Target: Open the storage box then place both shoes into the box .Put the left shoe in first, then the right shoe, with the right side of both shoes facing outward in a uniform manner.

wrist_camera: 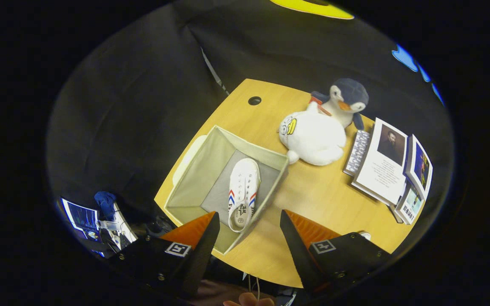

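Setting: wooden desk (313, 191) against black cloth booth walls, seen from above.
Box: open fabric box (194, 170) at the desk's left edge, near the front corner; mouth up, lid nowhere on it.
Shoe inside: one white shoe (242, 193) with red and blue side stripes, flat on its sole along the box's right wall, heel toward the fingers, toe pointing away.
Second shoe: a small white shape (365, 234) at the desk's front edge beyond the right finger; too little visible to call it a shoe.
Gripper: gripper (249, 221) high above the desk's front edge, fingers spread wide, nothing between them; shoe heel just ahead of the gap.
Bystanders: white plush (313, 138) and penguin plush (347, 102) toward the back edge; books (387, 170) stacked at the right edge.
Off-desk: cluttered screens (83, 219) lower left; part of a hand (249, 301) below the fingers.
Stage, as judged: box opened and first shoe in; second shoe apparently pending.
Doing it well: grasp across the heel collar or midfoot, not the laces; keep sole down; lower into the free left half of the box; match the toe direction of the first shoe; release only once seated flat.
Risk: catching the soft box wall on the way in, or nudging the seated shoe.
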Available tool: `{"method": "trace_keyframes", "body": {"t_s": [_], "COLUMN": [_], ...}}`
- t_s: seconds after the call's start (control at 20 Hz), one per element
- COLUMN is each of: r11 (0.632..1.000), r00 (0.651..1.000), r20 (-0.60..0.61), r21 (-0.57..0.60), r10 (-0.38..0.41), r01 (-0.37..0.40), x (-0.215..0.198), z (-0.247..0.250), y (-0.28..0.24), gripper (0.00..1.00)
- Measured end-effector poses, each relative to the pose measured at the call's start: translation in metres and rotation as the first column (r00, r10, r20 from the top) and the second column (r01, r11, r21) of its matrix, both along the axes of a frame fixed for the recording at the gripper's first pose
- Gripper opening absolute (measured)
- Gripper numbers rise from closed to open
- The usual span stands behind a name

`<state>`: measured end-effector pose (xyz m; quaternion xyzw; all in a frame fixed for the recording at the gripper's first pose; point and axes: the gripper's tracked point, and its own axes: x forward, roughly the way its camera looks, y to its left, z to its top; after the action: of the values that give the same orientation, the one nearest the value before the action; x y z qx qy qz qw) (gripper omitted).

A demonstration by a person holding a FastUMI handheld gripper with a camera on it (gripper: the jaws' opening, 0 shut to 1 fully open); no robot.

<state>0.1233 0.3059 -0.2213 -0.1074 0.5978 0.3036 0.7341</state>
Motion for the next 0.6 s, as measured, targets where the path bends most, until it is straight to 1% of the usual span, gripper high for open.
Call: {"method": "trace_keyframes", "body": {"t_s": [0.2,0.35,0.6], "r11": [0.997,0.991,0.96], "r00": [0.997,0.99,0.961], "r20": [0.014,0.021,0.003], "r21": [0.01,-0.001,-0.032], "r10": [-0.076,-0.137,-0.277], "r01": [0.076,0.137,0.277], "x": [0.005,0.004,-0.005], "z": [0.008,0.003,-0.018], "y": [-0.052,-0.103,-0.184], "gripper": [0.87,0.88,0.87]}}
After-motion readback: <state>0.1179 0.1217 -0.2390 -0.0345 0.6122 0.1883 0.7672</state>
